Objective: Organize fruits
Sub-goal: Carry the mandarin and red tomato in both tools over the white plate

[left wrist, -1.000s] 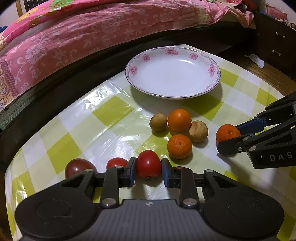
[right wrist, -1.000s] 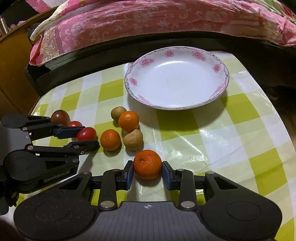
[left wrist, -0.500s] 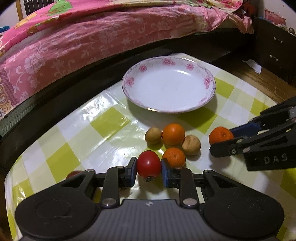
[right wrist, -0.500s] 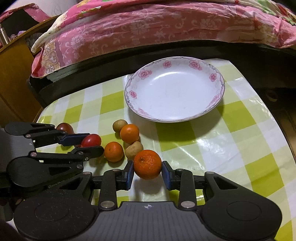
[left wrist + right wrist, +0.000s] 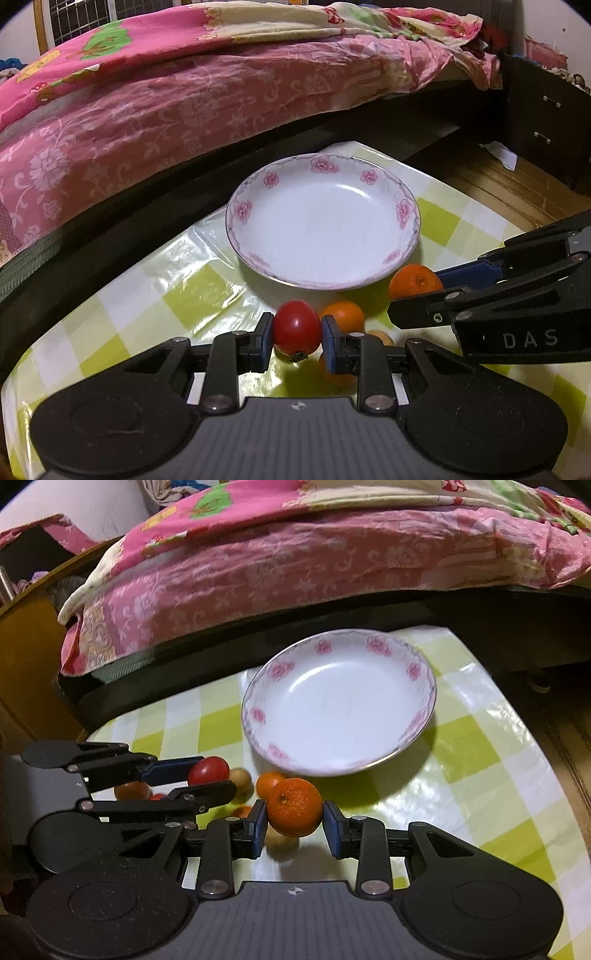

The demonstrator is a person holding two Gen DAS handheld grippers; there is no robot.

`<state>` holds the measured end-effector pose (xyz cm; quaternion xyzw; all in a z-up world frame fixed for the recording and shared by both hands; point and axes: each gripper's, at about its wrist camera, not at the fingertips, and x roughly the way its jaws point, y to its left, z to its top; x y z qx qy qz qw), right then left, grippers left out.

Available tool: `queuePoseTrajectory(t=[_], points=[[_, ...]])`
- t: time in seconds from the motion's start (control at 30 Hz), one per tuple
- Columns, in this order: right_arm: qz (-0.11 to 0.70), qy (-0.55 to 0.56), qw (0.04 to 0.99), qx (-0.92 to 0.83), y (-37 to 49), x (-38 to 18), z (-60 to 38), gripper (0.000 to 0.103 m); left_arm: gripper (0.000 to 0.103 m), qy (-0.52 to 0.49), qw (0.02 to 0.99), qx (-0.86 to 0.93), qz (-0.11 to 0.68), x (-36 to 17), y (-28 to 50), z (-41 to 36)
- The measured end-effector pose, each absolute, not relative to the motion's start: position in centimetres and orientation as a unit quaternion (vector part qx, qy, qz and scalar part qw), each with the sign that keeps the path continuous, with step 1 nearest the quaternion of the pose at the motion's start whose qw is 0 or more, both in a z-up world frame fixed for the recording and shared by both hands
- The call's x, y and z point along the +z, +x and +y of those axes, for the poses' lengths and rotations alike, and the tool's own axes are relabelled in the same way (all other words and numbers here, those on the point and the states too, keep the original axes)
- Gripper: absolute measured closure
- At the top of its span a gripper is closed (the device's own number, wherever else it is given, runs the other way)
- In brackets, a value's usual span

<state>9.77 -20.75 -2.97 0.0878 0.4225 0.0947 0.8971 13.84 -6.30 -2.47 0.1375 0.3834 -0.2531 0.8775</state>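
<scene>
My left gripper [image 5: 297,338] is clamped on a smooth, round red tomato [image 5: 296,327], its blue pads pressing the fruit's two sides so it hangs clear of the table, stem end down. My right gripper [image 5: 294,821] is closed the same way on a dimpled orange mandarin [image 5: 294,807], held across its widest part, which I judge keeps a round fruit from rolling out. I hold both fruits just short of the near rim of the white, pink-flowered shallow plate [image 5: 243,206], which has nothing in it; that is where I judge the fruit belongs. Beneath and between my grippers the rest of the pile sits on the shiny green-and-white checked tablecloth [image 5: 480,775]: another orange mandarin [image 5: 345,314], a small tan round fruit [image 5: 241,780] and more partly hidden pieces. Behind the table edge lies a pink floral bedspread [image 5: 184,103].
</scene>
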Motion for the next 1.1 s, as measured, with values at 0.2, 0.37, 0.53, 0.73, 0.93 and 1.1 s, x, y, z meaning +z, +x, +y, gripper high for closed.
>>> queuePoseTrajectory(t=[0.2,0.37,0.53,0.73,0.93,1.1], points=[[0.413,0.082,0.902,0.091,10.9,-2.9,-21.1,0.074,0.068,0.137,0.881,-0.256,0.374,-2.3,14.8,-7.0],[0.405,0.077,0.908,0.083,12.2,-2.7,-21.7,0.074,0.068,0.134,0.884,-0.254,0.368,-2.1,16.3,-7.8],[0.4,0.076,0.91,0.076,13.6,-2.8,-22.6,0.074,0.068,0.134,0.885,-0.256,0.366,-2.2,17.4,-8.5],[0.405,0.066,0.909,0.075,15.0,-3.6,-23.2,0.074,0.068,0.137,0.883,-0.253,0.371,-3.0,18.1,-9.0],[0.408,0.064,0.908,0.073,15.6,-4.2,-23.5,0.074,0.068,0.138,0.882,-0.253,0.372,-3.3,18.3,-9.3],[0.408,0.06,0.908,0.071,15.8,-4.4,-23.5,0.074,0.068,0.146,0.883,-0.252,0.368,-3.5,18.2,-9.4]])
